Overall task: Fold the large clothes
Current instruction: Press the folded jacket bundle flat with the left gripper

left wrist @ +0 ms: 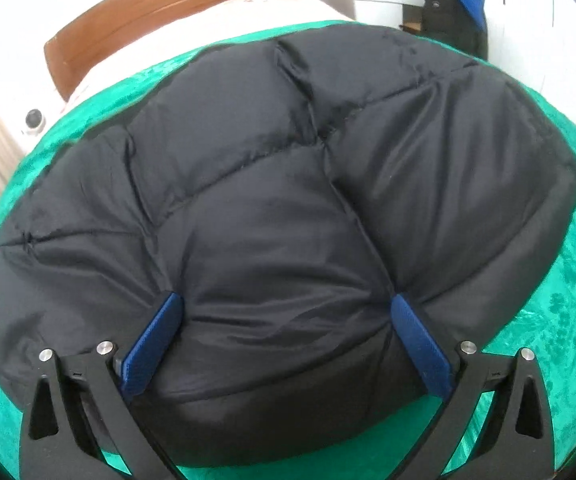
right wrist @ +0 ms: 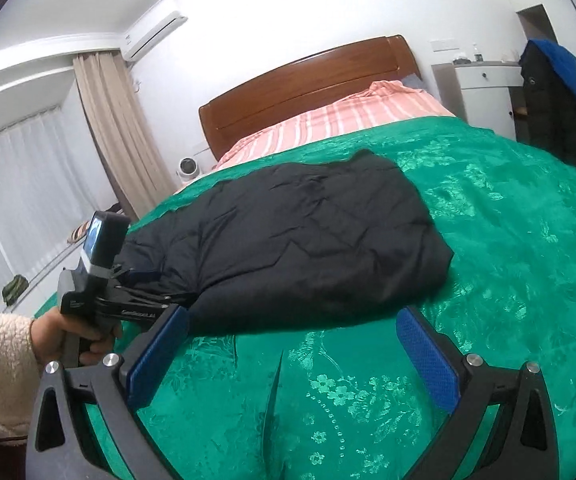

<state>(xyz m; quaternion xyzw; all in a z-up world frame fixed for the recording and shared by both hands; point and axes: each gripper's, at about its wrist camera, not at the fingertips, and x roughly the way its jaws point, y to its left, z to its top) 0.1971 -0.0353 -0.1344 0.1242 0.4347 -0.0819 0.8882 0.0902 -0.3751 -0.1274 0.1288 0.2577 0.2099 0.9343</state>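
Straddling folded jacket (left wrist: 279,200), left gripper (left wrist: 288,320) wide, apparently touching

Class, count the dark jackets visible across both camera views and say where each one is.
2. The folded black puffer jacket lies on the green bedspread, with the left gripper pressed against it. Another dark jacket, with blue on it, hangs by the white cabinet. Others may be hidden.
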